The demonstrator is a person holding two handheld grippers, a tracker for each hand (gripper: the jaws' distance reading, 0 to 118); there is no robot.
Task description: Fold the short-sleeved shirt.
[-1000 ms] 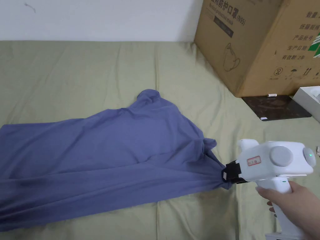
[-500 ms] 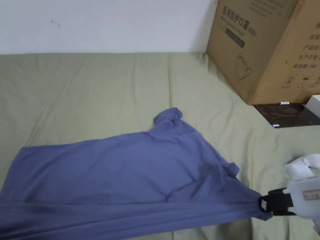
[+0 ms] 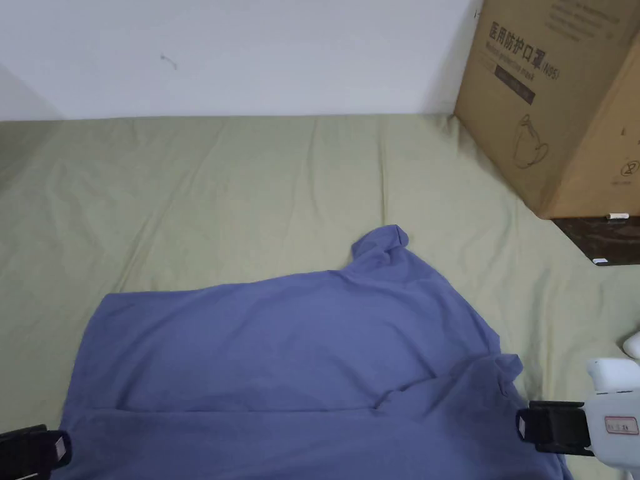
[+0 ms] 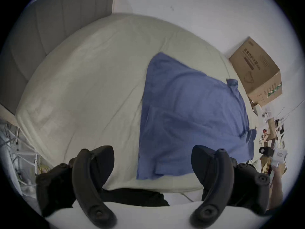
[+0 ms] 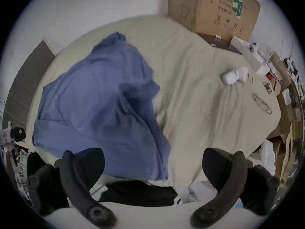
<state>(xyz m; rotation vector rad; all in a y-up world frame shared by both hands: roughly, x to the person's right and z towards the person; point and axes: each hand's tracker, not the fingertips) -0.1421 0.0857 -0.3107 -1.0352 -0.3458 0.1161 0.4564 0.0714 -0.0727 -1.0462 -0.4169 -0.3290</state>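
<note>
The blue shirt [image 3: 294, 362] lies spread on the green sheet [image 3: 219, 181], its long axis running left to right, with the collar end toward the cardboard box [image 3: 562, 106]. Both grippers stand wide open and hold nothing: the left gripper [image 4: 153, 163] waits beside the hem end, the right gripper [image 5: 153, 166] just beside the near sleeve, so each is close to its own end.

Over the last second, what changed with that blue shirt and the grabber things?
The right gripper let go of the shirt: a second ago it was clamped on a bunched corner, pulling the cloth taut; now its jaws stand open and the shirt lies slack and flatter on the sheet. The left gripper now shows by the shirt's other end, open too. The box hasn't moved.
</note>
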